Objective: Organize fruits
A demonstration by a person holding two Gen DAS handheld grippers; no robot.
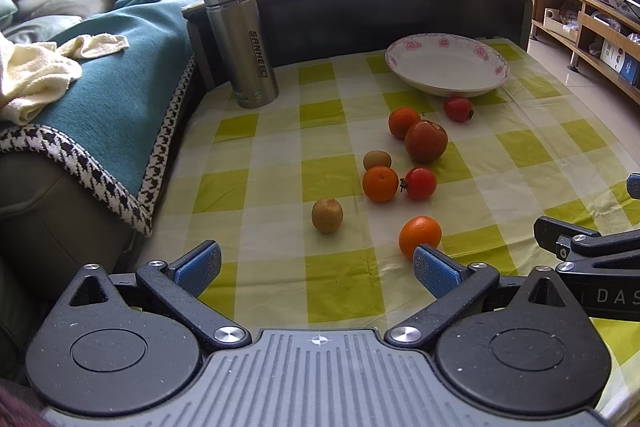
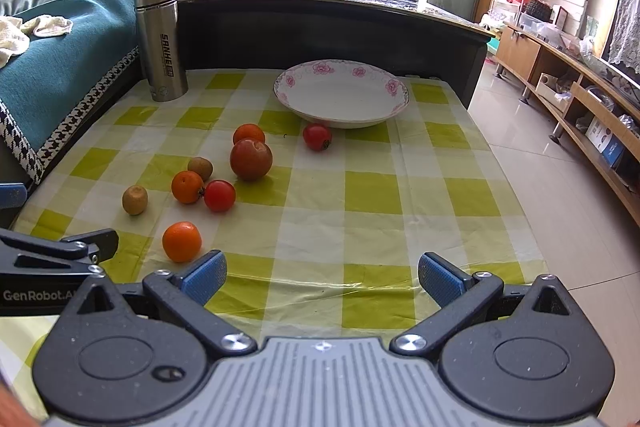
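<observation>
Left gripper (image 1: 317,269): jaws wide, empty. Right gripper (image 2: 322,277): same, wide and empty. On the checked tablecloth (image 2: 372,191), left to right: 1 steel flask (image 2: 161,43) upright at the back-left corner; 2 kiwis (image 2: 135,200) (image 2: 200,167); 3 oranges (image 2: 182,241) (image 2: 187,187) (image 2: 249,133); 1 apple (image 2: 251,159) touching the far orange; 2 small red fruits (image 2: 219,195) (image 2: 317,136). 8 fruits total, all on the cloth. 1 floral plate (image 2: 362,73) at the back holds nothing.
</observation>
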